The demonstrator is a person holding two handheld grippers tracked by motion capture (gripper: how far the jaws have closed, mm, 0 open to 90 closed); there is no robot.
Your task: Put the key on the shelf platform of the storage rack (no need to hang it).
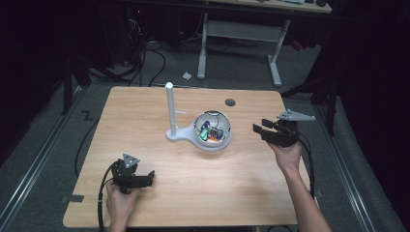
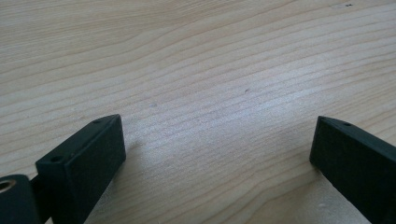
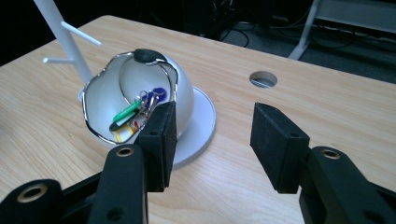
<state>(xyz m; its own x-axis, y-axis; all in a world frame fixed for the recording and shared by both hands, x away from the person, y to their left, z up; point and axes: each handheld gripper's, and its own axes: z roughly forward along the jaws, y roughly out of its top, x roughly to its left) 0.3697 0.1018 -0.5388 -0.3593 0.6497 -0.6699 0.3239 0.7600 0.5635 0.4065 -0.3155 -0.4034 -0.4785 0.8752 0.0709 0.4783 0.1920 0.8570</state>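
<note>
On the pale wood-grain table (image 1: 145,111), both matte-black grippers — left gripper (image 1: 151,177), right gripper (image 1: 257,129) — gape empty near the glossy white bowl (image 1: 223,140).

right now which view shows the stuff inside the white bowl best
The right gripper view: it looks into the white bowl, showing the green tag and keys clearly. The high view shows the same contents small and blurred. The left gripper view faces bare table.

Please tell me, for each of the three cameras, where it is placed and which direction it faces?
High view: above the near table edge, facing forward and down; both forearms, left gripper, right gripper.
Left gripper view: low, facing bare table between open jaws.
Right gripper view: faces the white bowl holding keys.
Shared: bowl, white stand.
</note>
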